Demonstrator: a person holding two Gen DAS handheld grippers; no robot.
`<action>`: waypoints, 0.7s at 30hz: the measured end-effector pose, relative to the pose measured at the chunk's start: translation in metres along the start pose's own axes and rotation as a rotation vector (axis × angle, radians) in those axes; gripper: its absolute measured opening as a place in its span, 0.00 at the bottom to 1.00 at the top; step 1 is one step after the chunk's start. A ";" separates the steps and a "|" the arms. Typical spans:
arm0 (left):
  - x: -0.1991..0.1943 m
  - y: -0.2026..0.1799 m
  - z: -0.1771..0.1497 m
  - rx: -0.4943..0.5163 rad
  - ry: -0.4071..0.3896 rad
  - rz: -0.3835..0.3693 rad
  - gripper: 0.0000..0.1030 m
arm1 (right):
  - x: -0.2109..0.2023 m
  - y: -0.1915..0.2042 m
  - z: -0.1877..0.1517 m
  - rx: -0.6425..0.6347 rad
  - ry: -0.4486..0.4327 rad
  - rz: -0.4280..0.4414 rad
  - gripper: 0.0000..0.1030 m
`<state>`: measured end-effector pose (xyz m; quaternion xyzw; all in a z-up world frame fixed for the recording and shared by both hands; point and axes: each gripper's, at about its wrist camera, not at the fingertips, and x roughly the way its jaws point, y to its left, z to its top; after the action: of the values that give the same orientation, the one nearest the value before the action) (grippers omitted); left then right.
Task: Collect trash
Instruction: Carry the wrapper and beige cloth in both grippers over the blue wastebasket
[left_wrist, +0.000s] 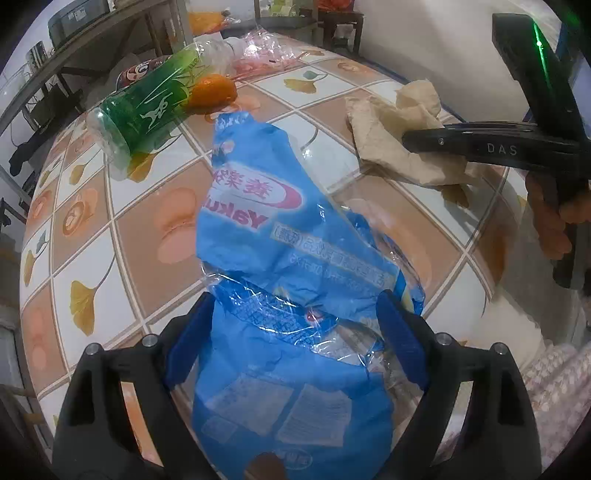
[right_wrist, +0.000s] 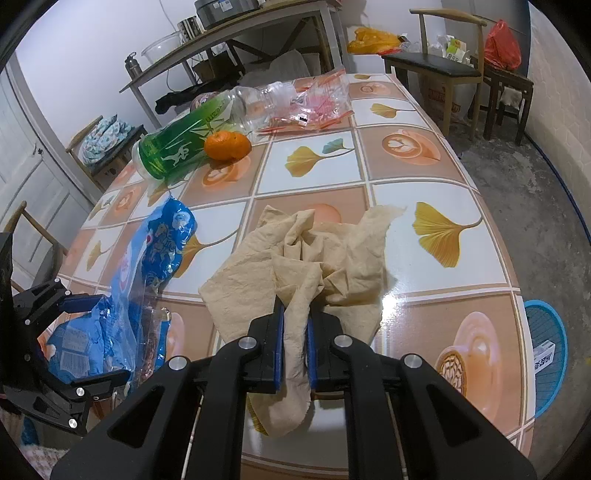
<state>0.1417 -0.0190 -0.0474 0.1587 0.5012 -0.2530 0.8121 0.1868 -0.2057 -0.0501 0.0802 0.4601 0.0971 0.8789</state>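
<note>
while one tissue lies (crumpled), one wrapper sprawls.

The tabletop, tiled with ginkgo leaves and coffee cups, carries a green bottle on its side, an orange touching it, clear bags behind, a blue wrapper and crumpled beige paper nearer

wrist views — close, steep, shared table

wrapper left of napkin on table, bottle behind
</note>
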 end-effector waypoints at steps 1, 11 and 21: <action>0.000 0.001 0.000 -0.004 0.003 -0.002 0.81 | 0.000 0.000 0.000 0.001 -0.001 0.001 0.10; -0.007 0.003 0.003 -0.040 -0.004 0.022 0.39 | 0.000 0.004 -0.002 -0.020 -0.018 -0.021 0.10; -0.025 0.002 0.014 -0.087 -0.047 0.012 0.09 | -0.014 -0.002 -0.007 -0.010 -0.076 -0.003 0.06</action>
<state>0.1439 -0.0181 -0.0188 0.1203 0.4914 -0.2298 0.8314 0.1729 -0.2110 -0.0435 0.0788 0.4259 0.0948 0.8963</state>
